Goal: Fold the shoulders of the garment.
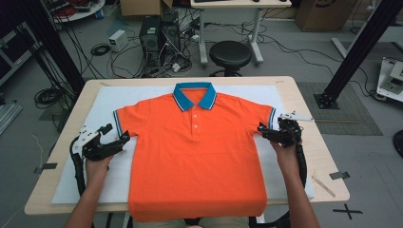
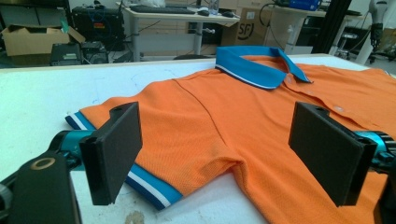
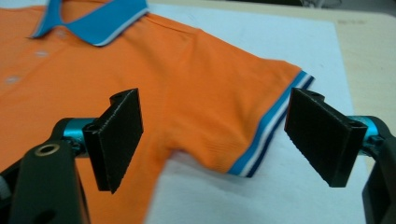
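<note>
An orange polo shirt (image 1: pixel 197 152) with a blue collar (image 1: pixel 195 95) lies flat, front up, on a white mat (image 1: pixel 114 99); its hem hangs over the near table edge. My left gripper (image 1: pixel 119 140) hovers open beside the shirt's left sleeve, whose blue-striped cuff (image 2: pixel 149 189) sits between the jaws in the left gripper view, where the shirt (image 2: pixel 224 126) spreads ahead of the gripper (image 2: pixel 229 156). My right gripper (image 1: pixel 264 131) is open at the right sleeve. In the right gripper view the gripper (image 3: pixel 224 140) frames the sleeve's striped cuff (image 3: pixel 271 126) and underarm of the shirt (image 3: pixel 187 88).
The mat covers a light wooden table (image 1: pixel 316 142). A black stool (image 1: pixel 230 54) stands just beyond the far edge, with computer cases and cables (image 1: pixel 161 38) on the floor. Black frame posts (image 1: pixel 354 52) rise at both sides.
</note>
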`<state>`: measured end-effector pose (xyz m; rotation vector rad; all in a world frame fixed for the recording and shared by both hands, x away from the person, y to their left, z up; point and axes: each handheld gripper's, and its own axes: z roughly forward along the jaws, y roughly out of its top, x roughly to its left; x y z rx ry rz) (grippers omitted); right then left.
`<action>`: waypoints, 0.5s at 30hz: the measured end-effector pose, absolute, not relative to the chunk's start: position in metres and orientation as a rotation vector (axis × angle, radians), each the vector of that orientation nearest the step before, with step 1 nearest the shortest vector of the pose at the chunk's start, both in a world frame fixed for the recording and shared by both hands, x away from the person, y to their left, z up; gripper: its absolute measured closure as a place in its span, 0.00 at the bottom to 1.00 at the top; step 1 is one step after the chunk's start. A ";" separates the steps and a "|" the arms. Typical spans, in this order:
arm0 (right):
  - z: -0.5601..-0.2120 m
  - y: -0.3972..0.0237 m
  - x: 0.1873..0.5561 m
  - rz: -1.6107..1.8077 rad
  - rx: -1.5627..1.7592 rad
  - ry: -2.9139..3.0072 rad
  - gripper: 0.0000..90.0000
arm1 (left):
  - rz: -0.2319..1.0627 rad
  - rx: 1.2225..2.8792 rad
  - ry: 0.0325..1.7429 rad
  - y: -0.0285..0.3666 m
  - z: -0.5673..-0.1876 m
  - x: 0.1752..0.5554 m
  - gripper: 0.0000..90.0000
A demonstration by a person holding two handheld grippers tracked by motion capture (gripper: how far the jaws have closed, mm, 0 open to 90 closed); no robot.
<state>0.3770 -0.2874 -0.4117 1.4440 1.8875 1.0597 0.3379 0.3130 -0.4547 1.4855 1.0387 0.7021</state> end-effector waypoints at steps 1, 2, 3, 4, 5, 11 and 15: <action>-0.412 -0.289 0.380 1.048 1.470 1.887 0.22 | 0.705 1.485 1.039 0.313 -0.455 0.338 0.19; -0.413 -0.291 0.385 1.033 1.491 1.890 0.22 | 0.705 1.485 1.039 0.313 -0.455 0.338 0.19; -0.414 -0.293 0.390 1.015 1.500 1.901 0.22 | 0.706 1.484 1.042 0.313 -0.455 0.338 0.19; -0.414 -0.295 0.394 0.997 1.517 1.909 0.22 | 0.706 1.486 1.042 0.313 -0.455 0.338 0.19; -0.415 -0.296 0.398 0.976 1.534 1.917 0.22 | 0.706 1.486 1.042 0.312 -0.455 0.338 0.19; -0.418 -0.306 0.417 0.876 1.613 1.926 0.30 | 0.707 1.490 1.040 0.312 -0.455 0.338 0.19; -0.422 -0.307 0.425 0.820 1.638 1.951 0.32 | 0.703 1.489 1.040 0.313 -0.455 0.338 0.19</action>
